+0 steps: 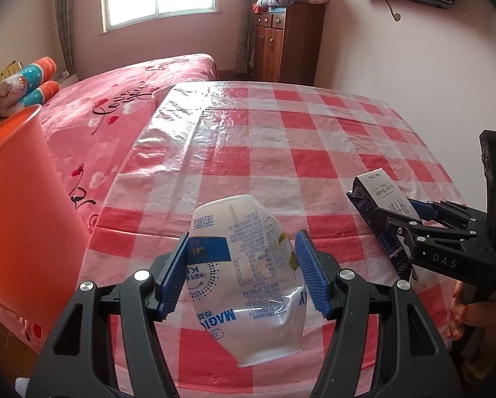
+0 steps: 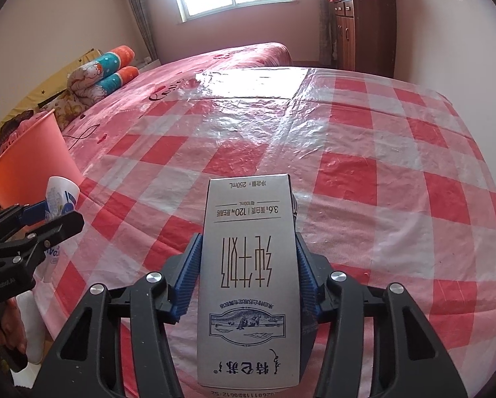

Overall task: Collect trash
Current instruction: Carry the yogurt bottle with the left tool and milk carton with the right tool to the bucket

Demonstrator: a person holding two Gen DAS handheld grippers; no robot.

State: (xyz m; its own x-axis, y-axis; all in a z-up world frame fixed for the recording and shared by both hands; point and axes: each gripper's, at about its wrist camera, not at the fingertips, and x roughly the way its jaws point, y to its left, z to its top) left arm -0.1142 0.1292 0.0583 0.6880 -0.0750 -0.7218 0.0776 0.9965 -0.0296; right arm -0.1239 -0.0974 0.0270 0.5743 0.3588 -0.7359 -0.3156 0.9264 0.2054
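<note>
Pinching a crushed white plastic bottle (image 1: 248, 275) between its blue pads, the left claw (image 1: 244, 275) holds it above the table (image 1: 314, 152) with the red-and-white checked cover. The right claw (image 2: 248, 275) grips a grey milk carton (image 2: 249, 278) by its two sides, pads pressed against it, also over the cover. An orange bucket (image 1: 25, 219) stands at the table's left edge, near the left claw. Behind the table lies a pink bed (image 1: 131, 93)
</note>
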